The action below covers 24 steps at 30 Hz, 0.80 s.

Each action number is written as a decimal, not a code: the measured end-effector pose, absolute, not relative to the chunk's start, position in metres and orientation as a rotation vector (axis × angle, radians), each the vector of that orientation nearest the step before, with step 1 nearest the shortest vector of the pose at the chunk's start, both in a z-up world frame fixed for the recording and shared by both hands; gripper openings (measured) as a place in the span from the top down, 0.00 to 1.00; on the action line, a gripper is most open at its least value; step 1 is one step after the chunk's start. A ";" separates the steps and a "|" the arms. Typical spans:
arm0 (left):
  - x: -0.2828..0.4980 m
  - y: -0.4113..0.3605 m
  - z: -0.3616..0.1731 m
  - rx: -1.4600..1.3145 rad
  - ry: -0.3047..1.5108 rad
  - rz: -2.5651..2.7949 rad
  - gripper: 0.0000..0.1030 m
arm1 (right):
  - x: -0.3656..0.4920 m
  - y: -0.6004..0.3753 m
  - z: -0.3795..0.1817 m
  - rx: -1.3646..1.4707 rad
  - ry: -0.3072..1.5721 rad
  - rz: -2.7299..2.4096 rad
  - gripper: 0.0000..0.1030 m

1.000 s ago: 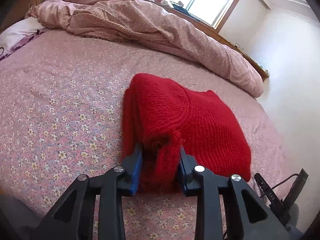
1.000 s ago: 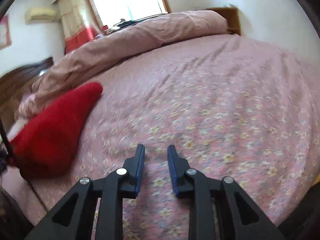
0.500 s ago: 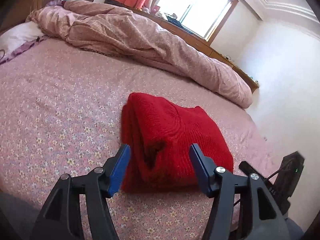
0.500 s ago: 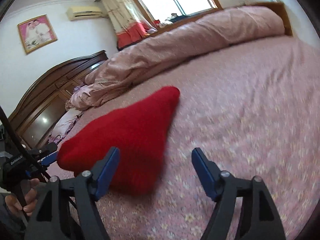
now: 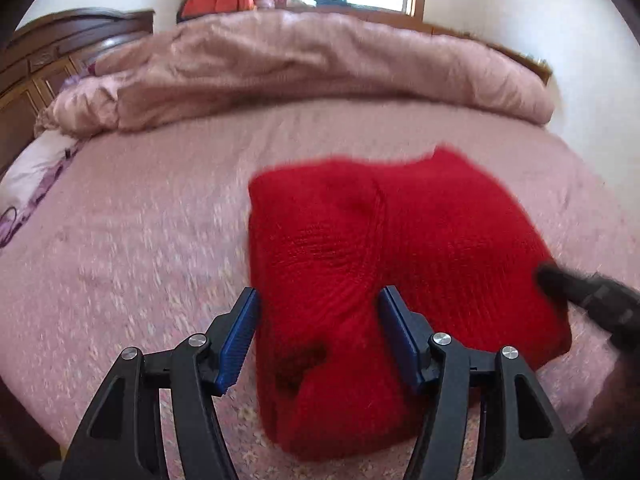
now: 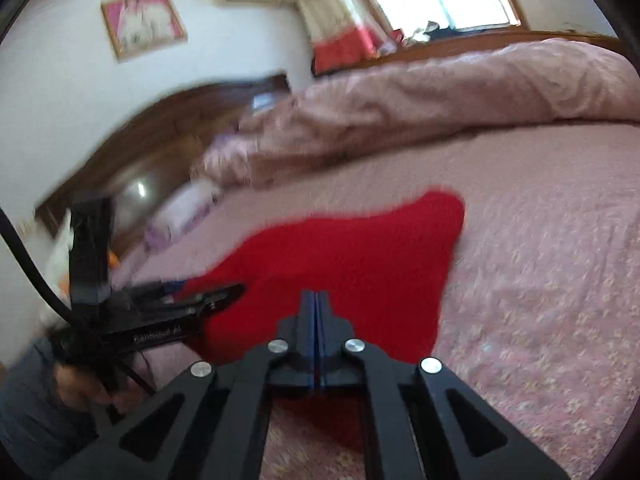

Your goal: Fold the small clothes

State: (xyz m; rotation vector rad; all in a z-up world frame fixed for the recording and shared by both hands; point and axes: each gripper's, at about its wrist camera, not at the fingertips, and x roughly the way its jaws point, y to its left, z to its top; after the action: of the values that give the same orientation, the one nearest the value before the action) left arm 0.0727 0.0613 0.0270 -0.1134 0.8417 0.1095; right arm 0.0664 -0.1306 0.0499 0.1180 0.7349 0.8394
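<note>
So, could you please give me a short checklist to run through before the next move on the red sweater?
1. Red sweater folded in a compact stack on the bed: ok.
2. Left gripper open, pads clear of the knit: ok.
3. Right gripper shut, nothing visible between its pads: ok.
4. Right gripper's tip touching the sweater: cannot tell, blurred.
5. Loose sleeve or hem sticking out: cannot tell; the near edge looks lumpy.

Rumpled quilt (image 5: 320,68) (pink) on bed (image 5: 120,248)
</note>
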 end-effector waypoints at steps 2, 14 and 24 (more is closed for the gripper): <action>0.073 0.062 0.027 -0.114 0.839 0.118 0.43 | 0.068 -0.125 0.030 0.122 0.788 0.861 1.00; 0.065 0.114 0.005 -0.364 0.941 0.021 0.03 | 0.105 -0.196 0.029 0.613 0.816 0.821 0.15; 0.102 0.128 -0.016 -0.561 0.987 -0.286 0.04 | 0.135 -0.193 -0.012 0.645 1.084 0.820 0.14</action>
State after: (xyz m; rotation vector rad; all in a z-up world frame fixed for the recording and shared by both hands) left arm 0.1019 0.1281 -0.0161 -0.5607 0.9871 -0.2862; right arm 0.1355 -0.1934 -0.0120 0.6449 1.0836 0.8202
